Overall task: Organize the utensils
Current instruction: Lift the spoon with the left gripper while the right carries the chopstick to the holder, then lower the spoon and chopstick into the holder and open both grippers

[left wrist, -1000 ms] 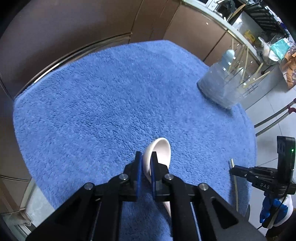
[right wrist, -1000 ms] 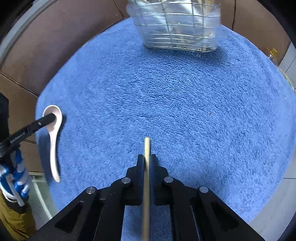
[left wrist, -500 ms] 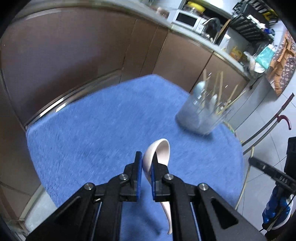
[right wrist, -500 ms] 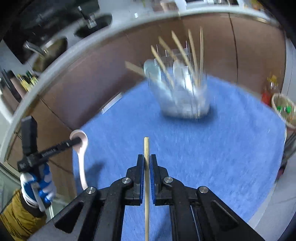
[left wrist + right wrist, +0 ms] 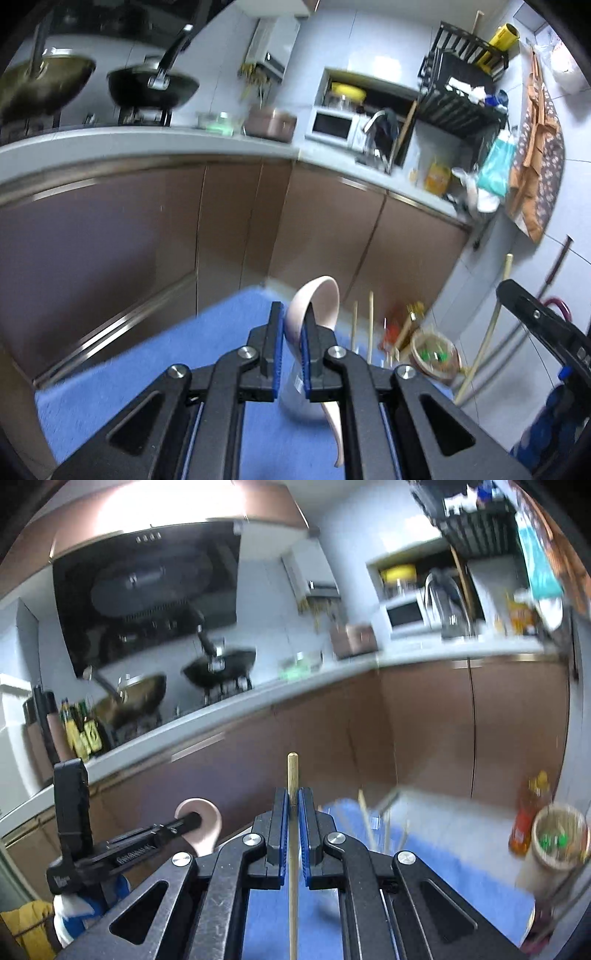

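Observation:
My left gripper (image 5: 293, 314) is shut on a pale ceramic spoon (image 5: 319, 302), held high above the blue towel (image 5: 166, 369); the spoon's handle hangs down to the right. Below it the clear utensil holder (image 5: 295, 400) is mostly hidden behind the fingers, with chopsticks (image 5: 370, 325) sticking up from it. My right gripper (image 5: 292, 797) is shut on a wooden chopstick (image 5: 292, 771) that runs along its fingers and pokes out ahead. In the right wrist view the left gripper (image 5: 197, 818) with the spoon (image 5: 208, 829) is at the left. The right gripper (image 5: 504, 290) shows at the left view's right edge.
Brown cabinets (image 5: 229, 229) and a counter with woks (image 5: 151, 88) stand behind the towel-covered table. On the floor past the table's far side are an oil bottle (image 5: 528, 812) and a round bin (image 5: 557, 838). A gloved hand (image 5: 70, 904) holds the left gripper.
Both grippers rose from the towel and tilted up toward level, carrying the spoon and the chopstick. The views swung from the towel to the kitchen counter. The holder now lies low, behind the fingers.

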A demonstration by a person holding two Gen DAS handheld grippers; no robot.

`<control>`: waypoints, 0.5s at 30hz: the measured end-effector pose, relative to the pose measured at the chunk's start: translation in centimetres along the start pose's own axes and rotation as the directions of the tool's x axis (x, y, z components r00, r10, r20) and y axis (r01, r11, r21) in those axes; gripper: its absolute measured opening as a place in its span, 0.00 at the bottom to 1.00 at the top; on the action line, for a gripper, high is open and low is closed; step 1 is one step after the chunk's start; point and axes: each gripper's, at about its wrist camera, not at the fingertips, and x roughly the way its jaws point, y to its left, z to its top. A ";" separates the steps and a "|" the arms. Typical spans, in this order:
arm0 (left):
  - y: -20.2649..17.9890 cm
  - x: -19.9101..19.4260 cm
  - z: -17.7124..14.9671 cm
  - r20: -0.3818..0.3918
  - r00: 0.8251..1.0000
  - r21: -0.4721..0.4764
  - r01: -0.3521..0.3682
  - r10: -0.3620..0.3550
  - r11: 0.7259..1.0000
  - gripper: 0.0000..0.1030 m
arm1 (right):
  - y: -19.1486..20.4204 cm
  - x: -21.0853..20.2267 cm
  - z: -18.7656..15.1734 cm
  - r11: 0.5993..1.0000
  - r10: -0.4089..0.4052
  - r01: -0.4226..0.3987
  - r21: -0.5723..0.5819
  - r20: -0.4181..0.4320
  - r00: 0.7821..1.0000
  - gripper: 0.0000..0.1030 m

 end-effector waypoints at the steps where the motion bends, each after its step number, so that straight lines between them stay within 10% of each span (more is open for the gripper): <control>1: -0.7 1.1 0.5 0.020 1.000 0.002 -0.013 0.013 1.000 0.07 | -0.2 0.7 0.1 1.000 -0.003 0.004 -0.009 0.017 1.000 0.06; 15: -5.4 11.6 -2.0 0.145 0.974 0.054 -0.185 0.176 0.981 0.07 | -4.5 7.4 -2.2 0.995 -0.076 0.083 -0.056 0.107 0.991 0.06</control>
